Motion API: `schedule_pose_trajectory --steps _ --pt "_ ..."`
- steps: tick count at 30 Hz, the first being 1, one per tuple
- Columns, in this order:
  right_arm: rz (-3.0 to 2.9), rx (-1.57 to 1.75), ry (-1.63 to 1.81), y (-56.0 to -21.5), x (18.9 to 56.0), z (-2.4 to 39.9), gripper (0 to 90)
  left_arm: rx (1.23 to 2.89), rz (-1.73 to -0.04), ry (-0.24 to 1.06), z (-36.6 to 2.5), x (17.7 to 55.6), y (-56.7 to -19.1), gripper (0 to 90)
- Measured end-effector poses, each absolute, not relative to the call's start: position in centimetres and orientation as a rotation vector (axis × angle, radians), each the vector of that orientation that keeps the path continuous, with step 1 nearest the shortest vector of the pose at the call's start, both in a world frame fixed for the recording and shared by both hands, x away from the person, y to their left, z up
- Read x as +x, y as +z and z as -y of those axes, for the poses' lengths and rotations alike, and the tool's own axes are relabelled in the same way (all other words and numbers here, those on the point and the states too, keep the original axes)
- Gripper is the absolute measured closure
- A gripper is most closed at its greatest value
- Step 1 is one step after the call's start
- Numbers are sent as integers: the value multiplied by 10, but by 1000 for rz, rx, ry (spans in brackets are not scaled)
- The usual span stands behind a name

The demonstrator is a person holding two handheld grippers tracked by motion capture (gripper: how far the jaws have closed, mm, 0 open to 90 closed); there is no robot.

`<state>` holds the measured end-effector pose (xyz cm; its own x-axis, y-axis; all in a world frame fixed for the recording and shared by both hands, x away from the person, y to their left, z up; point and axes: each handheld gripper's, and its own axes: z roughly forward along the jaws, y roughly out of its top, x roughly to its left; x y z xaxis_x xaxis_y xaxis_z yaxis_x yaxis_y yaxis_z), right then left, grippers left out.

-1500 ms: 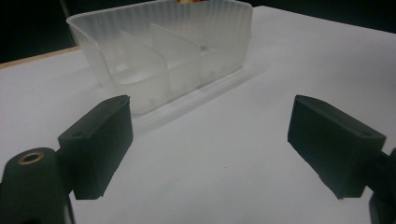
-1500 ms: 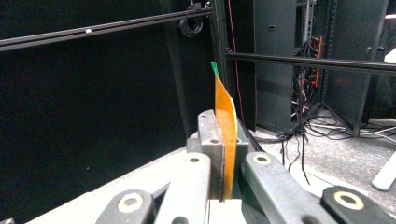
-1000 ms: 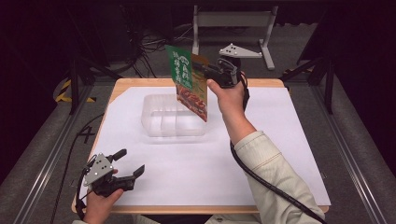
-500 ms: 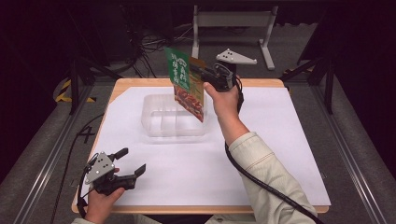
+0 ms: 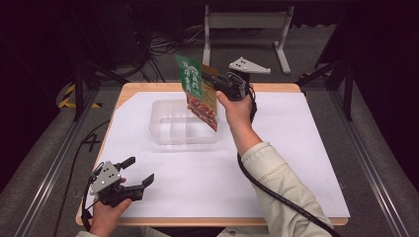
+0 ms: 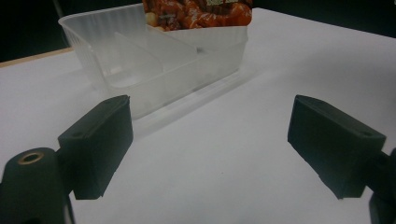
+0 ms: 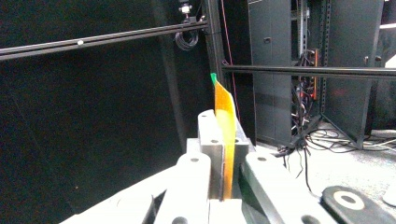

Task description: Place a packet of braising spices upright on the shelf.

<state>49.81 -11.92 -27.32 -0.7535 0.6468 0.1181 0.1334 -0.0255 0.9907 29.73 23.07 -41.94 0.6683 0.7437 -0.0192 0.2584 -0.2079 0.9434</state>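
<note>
A green and red food pouch hangs upright over the clear plastic tray at the table's far middle, its lower edge just inside the tray. My right gripper is shut on the pouch's right edge; in the right gripper view the orange edge of the pouch is pinched between the closed jaws. My left gripper rests open at the near left of the table with nothing between its fingers. In the left gripper view the tray and the pouch's bottom lie ahead.
White paper covers the wooden table, with bare room right of and in front of the tray. The tray has inner dividers. A cable trails from the right gripper along the sleeve. A metal stand sits on the floor behind.
My right gripper has lowered the pouch a little toward the tray. The left gripper has stayed where it was.
</note>
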Motion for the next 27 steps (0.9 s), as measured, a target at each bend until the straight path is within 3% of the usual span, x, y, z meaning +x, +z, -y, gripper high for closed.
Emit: schedule_pose_trajectory --steps 27 --pt "-1906 853 1818 -308 506 123 900 1773 -809 541 -230 298 -420 149"
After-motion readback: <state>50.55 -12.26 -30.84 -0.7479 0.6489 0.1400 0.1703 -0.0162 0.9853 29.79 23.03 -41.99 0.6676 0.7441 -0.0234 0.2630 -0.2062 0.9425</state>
